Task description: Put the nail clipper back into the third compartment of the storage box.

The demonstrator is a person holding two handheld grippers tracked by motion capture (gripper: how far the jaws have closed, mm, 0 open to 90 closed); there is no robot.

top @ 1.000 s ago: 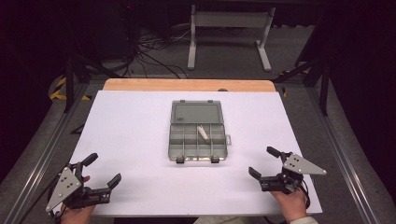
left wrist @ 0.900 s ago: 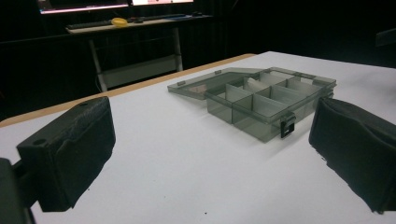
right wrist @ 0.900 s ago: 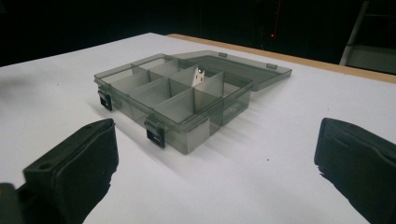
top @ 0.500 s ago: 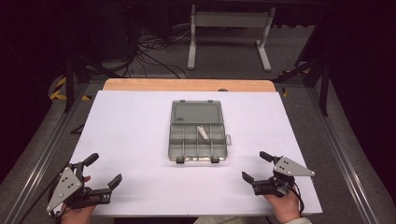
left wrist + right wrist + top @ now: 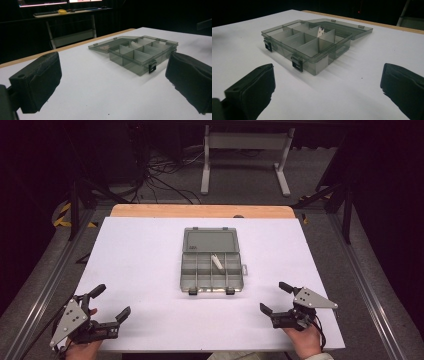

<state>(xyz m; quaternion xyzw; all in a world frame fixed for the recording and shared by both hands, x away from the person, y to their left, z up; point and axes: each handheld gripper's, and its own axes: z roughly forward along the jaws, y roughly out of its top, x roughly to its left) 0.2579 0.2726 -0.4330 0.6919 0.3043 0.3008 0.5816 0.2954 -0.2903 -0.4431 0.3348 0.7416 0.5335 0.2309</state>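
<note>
A translucent grey compartment box (image 5: 210, 270) lies mid-table with its lid (image 5: 210, 240) folded flat on the far side. A small white piece (image 5: 217, 262) rests in one of its right-hand compartments. My left gripper (image 5: 112, 300) sits at the near left corner, open and holding nothing. My right gripper (image 5: 273, 297) is at the near right, also open, well short of the box. In the left gripper view the box (image 5: 140, 53) stands ahead between the spread jaws of that gripper (image 5: 113, 80). The right gripper view looks past its own gripper (image 5: 327, 92) to the box (image 5: 312, 42), its two black latches and the white piece (image 5: 320, 31).
A white sheet (image 5: 150, 250) covers the table, with a wooden strip (image 5: 200, 211) along the far edge. Beyond it stand a metal frame (image 5: 245, 150) and cables (image 5: 160, 175) on the floor. Metal rails (image 5: 370, 285) run beside the table.
My right gripper has shifted a little left and toward the near edge, still open. The left gripper and the box have stayed put.
</note>
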